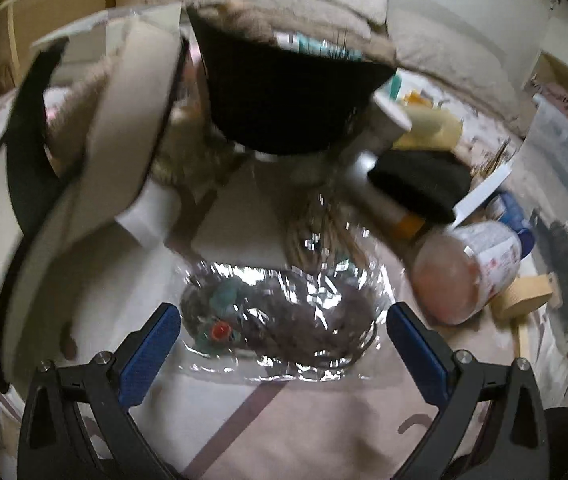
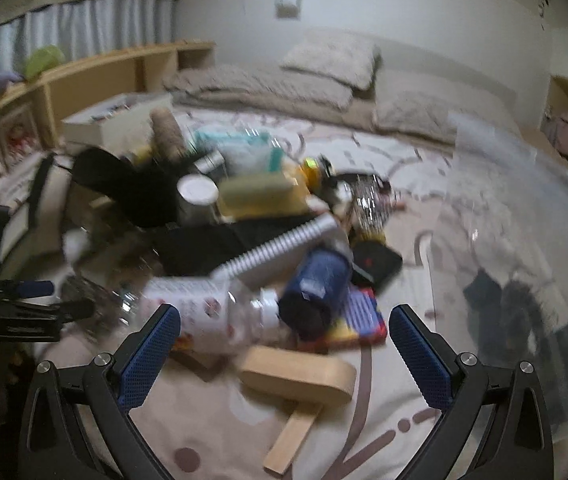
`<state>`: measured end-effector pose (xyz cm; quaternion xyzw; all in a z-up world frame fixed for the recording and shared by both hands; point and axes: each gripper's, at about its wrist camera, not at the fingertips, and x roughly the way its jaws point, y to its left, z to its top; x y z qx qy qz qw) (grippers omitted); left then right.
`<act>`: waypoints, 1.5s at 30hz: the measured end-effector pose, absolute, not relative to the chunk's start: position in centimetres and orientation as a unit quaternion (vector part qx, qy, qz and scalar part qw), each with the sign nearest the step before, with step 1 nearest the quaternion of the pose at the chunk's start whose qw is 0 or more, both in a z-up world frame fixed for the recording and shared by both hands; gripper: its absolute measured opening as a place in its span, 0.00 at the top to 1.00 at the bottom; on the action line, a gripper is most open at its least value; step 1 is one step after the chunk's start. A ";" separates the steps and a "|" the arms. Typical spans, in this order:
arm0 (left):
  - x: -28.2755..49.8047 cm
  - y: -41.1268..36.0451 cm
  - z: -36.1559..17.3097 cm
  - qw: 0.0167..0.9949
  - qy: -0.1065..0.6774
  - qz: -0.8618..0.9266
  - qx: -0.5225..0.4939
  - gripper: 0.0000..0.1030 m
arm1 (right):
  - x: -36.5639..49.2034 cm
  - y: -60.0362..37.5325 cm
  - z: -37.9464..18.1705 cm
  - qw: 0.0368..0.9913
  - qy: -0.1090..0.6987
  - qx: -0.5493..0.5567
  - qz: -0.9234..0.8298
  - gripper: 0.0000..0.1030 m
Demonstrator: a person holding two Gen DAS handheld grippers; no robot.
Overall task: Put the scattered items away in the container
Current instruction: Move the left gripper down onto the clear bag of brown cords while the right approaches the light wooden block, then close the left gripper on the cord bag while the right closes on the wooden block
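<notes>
Both claws wide and empty above scattered items.
Left claw [image 1: 284,344] over a crinkled plastic bag [image 1: 284,320]; right claw [image 2: 284,344] near a wooden block [image 2: 297,376].

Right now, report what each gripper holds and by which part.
Nothing is held. The left gripper is open above a crinkled plastic bag; the right gripper is open above a wooden block and a clear bottle.

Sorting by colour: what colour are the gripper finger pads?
Blue with a textured surface, on both grippers' pads; sharpest in the right wrist view.
</notes>
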<state>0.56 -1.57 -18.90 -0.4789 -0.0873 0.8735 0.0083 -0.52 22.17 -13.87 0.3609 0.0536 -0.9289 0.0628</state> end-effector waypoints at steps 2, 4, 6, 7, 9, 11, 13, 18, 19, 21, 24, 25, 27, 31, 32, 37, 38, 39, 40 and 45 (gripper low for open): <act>0.5 -1.1 -19.3 0.012 -0.082 0.871 -0.484 0.00 | -1.1 22.3 -15.1 0.053 0.051 0.377 -0.923 0.00; 0.4 -0.5 -19.5 0.014 -0.071 0.871 -0.486 0.00 | -1.7 22.5 -16.0 0.050 0.040 0.398 -0.915 0.00; 0.4 0.1 -19.7 0.013 -0.058 0.873 -0.485 0.00 | -2.1 22.7 -16.7 0.039 0.036 0.411 -0.910 0.00; 0.4 0.4 -19.8 0.010 -0.050 0.874 -0.484 0.00 | -2.2 22.7 -16.9 0.032 0.035 0.414 -0.909 0.00; 0.4 1.2 -20.2 0.003 -0.027 0.875 -0.483 0.00 | -2.3 22.8 -17.3 0.018 0.033 0.420 -0.907 0.00; 0.4 1.7 -20.5 -0.006 -0.009 0.876 -0.482 0.00 | -2.6 22.8 -17.7 0.005 0.036 0.427 -0.904 0.00; 0.6 2.1 -20.7 -0.014 0.006 0.878 -0.478 0.00 | -2.8 22.7 -18.2 -0.010 0.044 0.434 -0.900 0.00; 0.7 2.2 -21.1 -0.028 0.018 0.883 -0.469 0.00 | -3.2 22.7 -19.0 -0.015 0.050 0.449 -0.892 0.00; 0.7 2.0 -21.2 -0.027 0.016 0.883 -0.468 0.00 | -3.2 22.6 -19.0 -0.014 0.052 0.449 -0.892 0.00; 0.8 1.9 -21.3 -0.027 0.013 0.883 -0.468 0.00 | -3.1 22.3 -19.0 -0.012 0.058 0.448 -0.892 0.00; 1.0 1.4 -21.1 -0.026 -0.002 0.885 -0.465 0.00 | -2.9 21.7 -19.1 -0.005 0.073 0.447 -0.892 0.00; 1.0 1.2 -20.9 -0.026 -0.007 0.885 -0.464 0.00 | -3.0 21.5 -19.2 -0.005 0.079 0.448 -0.891 0.00; 0.8 0.8 -20.8 -0.027 -0.020 0.885 -0.465 0.00 | -3.1 21.2 -19.7 -0.008 0.089 0.456 -0.886 0.00; 0.5 0.7 -20.9 -0.034 -0.024 0.879 -0.475 0.00 | -3.7 21.4 -20.4 -0.008 0.087 0.473 -0.877 0.00; 0.6 0.9 -20.9 -0.036 -0.021 0.878 -0.477 0.00 | -3.8 21.5 -20.5 -0.006 0.081 0.477 -0.875 0.00; 0.5 1.0 -21.1 -0.039 -0.018 0.876 -0.481 0.00 | -4.4 22.8 -21.2 0.010 0.031 0.499 -0.866 0.00; 0.4 1.1 -21.1 -0.040 -0.018 0.875 -0.481 0.00 | -4.5 23.3 -21.3 0.015 0.015 0.503 -0.864 0.00; 0.4 1.2 -21.2 -0.041 -0.017 0.875 -0.481 0.00 | -4.6 23.7 -21.4 0.019 -0.003 0.505 -0.863 0.00; 0.3 1.2 -21.2 -0.042 -0.018 0.876 -0.481 0.00 | -4.6 24.1 -21.4 0.021 -0.015 0.506 -0.862 0.00; 0.7 1.3 -21.4 -0.047 -0.016 0.880 -0.473 0.00 | -4.6 24.6 -21.5 0.015 -0.032 0.508 -0.861 0.00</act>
